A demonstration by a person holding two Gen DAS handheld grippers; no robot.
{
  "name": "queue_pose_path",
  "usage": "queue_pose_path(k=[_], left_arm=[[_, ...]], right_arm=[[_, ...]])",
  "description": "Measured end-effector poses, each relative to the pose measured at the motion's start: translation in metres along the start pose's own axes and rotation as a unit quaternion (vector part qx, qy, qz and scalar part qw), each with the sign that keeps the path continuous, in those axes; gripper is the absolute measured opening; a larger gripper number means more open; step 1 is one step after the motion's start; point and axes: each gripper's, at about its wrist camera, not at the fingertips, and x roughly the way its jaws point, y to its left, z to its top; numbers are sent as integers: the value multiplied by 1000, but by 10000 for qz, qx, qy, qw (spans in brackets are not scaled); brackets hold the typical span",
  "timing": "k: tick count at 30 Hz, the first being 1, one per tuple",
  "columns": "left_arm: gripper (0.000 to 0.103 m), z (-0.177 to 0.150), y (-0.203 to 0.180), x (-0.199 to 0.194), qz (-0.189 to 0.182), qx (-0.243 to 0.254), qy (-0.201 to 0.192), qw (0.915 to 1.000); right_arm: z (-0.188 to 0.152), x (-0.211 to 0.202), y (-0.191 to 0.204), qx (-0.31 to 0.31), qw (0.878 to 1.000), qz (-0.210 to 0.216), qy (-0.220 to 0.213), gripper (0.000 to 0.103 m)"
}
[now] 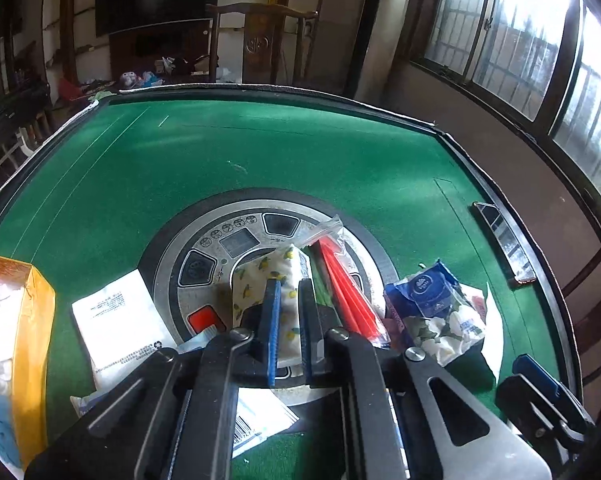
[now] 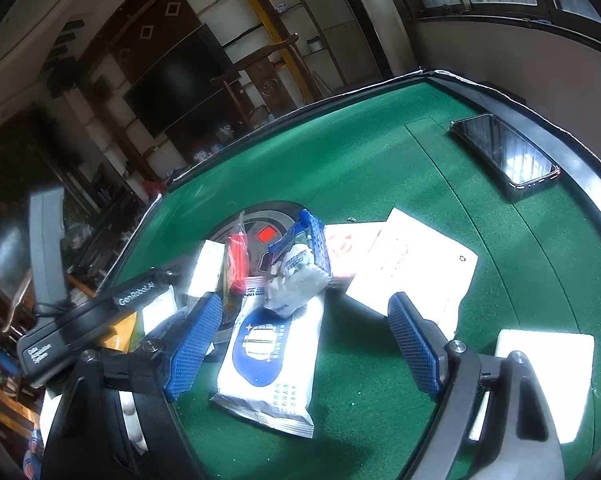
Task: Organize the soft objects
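My left gripper (image 1: 289, 286) is shut on a white tissue pack with a lemon print (image 1: 274, 280), held over the table's round control hub (image 1: 204, 248). Beside it lie a clear bag of red strips (image 1: 348, 288) and a blue bag of white cotton balls (image 1: 436, 312). My right gripper (image 2: 304, 316) is open above a white and blue wet-wipe pack (image 2: 272, 360) that lies on the green felt. The blue cotton bag (image 2: 300, 264) and the red bag (image 2: 238, 260) lie just beyond the wipe pack.
A yellow-edged bag (image 1: 24, 344) sits at the left edge and a flat white pack (image 1: 112, 320) near it. White flat packs (image 2: 412, 268) and a white block (image 2: 548, 368) lie right of my right gripper. A phone (image 2: 504, 152) lies near the table's right rim (image 2: 580, 168).
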Motion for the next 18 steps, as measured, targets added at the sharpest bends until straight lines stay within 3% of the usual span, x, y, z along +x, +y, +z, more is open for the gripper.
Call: queue_pose_path(k=[7, 18], left_arm=[[4, -10, -6, -54, -487, 73, -367, 9981], [4, -41, -7, -114, -1243, -115, -538, 9907]], right_arm=[[-5, -3, 3, -78, 9999, -116, -34, 81], [-9, -2, 4, -85, 9997, -212, 7, 81]])
